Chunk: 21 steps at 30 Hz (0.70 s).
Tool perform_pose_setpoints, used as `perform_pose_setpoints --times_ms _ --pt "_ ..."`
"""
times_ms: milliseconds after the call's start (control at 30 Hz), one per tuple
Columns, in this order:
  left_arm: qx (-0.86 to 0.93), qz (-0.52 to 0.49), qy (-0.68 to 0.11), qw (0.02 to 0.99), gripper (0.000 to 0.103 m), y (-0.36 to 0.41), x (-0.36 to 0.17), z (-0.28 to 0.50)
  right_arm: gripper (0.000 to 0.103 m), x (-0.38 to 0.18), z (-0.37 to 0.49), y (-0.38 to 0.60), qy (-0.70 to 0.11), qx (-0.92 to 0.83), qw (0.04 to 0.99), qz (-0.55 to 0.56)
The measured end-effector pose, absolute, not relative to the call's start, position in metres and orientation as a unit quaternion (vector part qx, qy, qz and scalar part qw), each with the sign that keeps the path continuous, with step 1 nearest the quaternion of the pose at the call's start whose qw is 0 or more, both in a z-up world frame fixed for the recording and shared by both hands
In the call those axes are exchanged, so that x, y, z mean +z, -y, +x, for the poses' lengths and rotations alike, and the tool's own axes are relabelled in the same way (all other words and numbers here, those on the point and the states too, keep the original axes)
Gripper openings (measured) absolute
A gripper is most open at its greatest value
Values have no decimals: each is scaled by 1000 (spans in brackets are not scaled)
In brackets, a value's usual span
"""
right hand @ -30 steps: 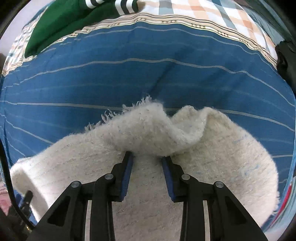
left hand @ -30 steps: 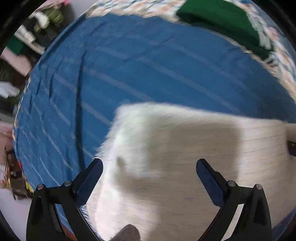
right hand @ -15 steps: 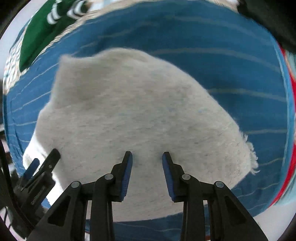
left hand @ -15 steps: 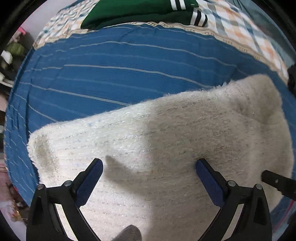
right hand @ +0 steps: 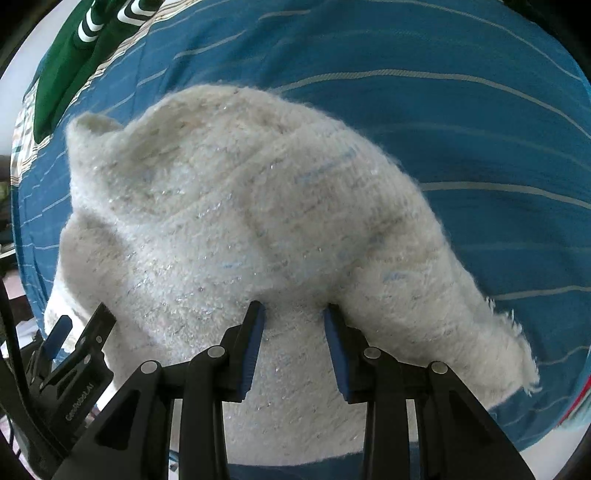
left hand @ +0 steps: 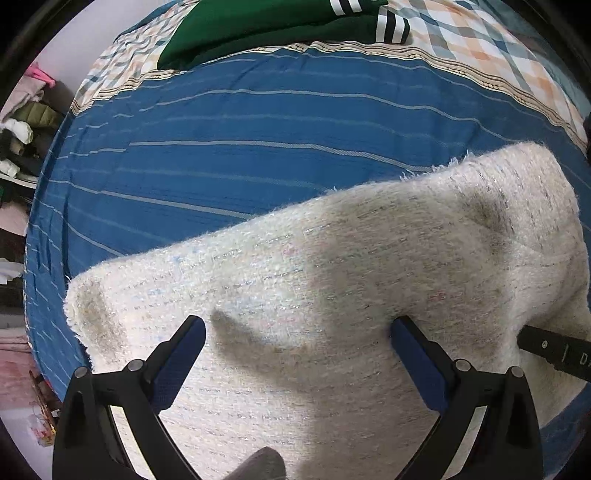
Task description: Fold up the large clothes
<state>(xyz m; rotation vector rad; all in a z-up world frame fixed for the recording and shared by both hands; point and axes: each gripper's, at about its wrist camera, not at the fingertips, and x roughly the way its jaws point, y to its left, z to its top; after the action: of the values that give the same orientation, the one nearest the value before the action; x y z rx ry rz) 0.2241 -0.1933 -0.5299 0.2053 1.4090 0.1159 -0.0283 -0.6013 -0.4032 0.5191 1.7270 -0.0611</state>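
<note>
A fuzzy cream knitted garment point(left hand: 332, 280) lies folded over on a blue striped bedspread point(left hand: 221, 147). It also fills the right wrist view point(right hand: 229, 221), with a bumpy folded layer on top and a frayed corner at the lower right. My left gripper point(left hand: 297, 339) is wide open and empty just above the garment's near part. My right gripper point(right hand: 293, 325) is partly open over the garment, its fingertips at the edge of the raised fold; nothing is clamped between them. The left gripper's body shows at the lower left of the right wrist view point(right hand: 70, 354).
A folded green garment with white stripes point(left hand: 280, 26) lies at the far side on a checked sheet point(left hand: 480, 48); it also shows in the right wrist view point(right hand: 74, 55). Shelves with clothes point(left hand: 22, 125) stand at the left. The bed's edge runs close below the garment.
The right gripper has let go of the folded edge it carried a second ago; the fold now lies flat on the garment. The left wrist view has swung round to face the bed's far side.
</note>
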Motion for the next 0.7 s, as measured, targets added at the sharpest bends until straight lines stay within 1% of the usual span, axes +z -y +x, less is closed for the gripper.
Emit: perform_pose_setpoints --times_ms 100,233,433,700 --pt "53 93 -646 756 103 177 -536 236 36 -407 -24 599 -753 -29 618 224" --pt "53 104 -642 758 103 187 -530 227 36 -412 -21 596 -754 -32 617 222" --pt "61 156 -619 768 103 204 -527 218 36 -409 -22 594 -750 -26 624 217" --pt "60 157 -615 771 103 205 -526 215 36 -409 -26 592 -743 -34 631 221"
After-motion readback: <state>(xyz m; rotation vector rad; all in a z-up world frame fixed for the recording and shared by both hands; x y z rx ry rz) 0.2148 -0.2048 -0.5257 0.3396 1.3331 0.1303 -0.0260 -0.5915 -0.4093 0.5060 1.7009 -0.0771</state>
